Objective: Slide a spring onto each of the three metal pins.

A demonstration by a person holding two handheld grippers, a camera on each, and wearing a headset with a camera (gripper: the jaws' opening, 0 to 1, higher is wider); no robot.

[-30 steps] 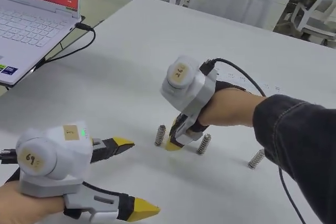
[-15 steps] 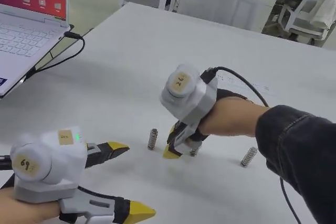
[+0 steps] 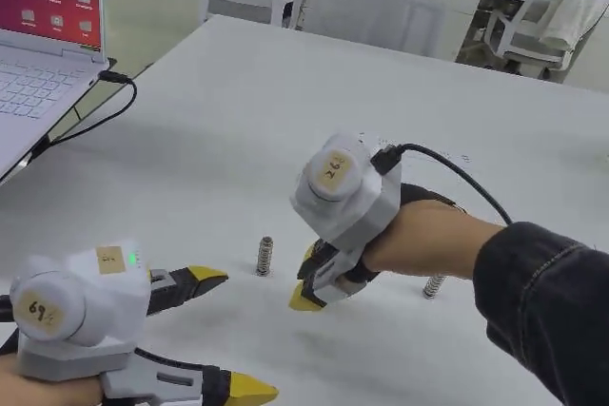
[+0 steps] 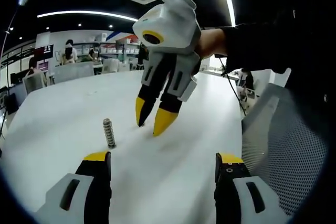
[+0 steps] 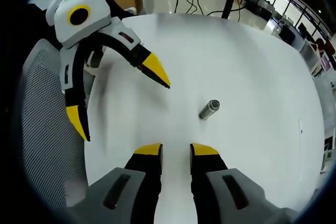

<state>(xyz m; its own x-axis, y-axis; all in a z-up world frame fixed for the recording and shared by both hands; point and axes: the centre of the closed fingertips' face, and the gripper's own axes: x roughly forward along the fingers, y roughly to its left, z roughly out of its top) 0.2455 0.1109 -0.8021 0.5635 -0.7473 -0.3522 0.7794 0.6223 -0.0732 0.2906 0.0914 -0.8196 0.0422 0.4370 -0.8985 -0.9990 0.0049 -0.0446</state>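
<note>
A small coil spring [image 3: 265,256] [image 4: 109,132] [image 5: 209,109] stands upright on the white table [image 3: 219,121]. A second spring [image 3: 434,285] peeks out behind the person's hand. My right gripper [image 3: 304,298] [image 5: 176,150] points down at the table just right of and nearer than the first spring. Its jaws are a narrow gap apart with nothing between them. It also hangs in the left gripper view as the right gripper [image 4: 153,118]. My left gripper [image 3: 231,333] [image 4: 163,157] stands wide open and holds nothing at the near left. It faces the first spring.
An open laptop [image 3: 38,54] sits at the far left with a black cable [image 3: 95,116] trailing over the table. The right gripper's cable [image 3: 466,178] arcs over the hand. Chairs [image 3: 381,7] stand past the far edge. A mesh chair [image 4: 283,145] is close by.
The head camera has shifted. My right gripper has drawn toward me, away from the row of springs, and now hides the middle one. The left gripper has hardly moved.
</note>
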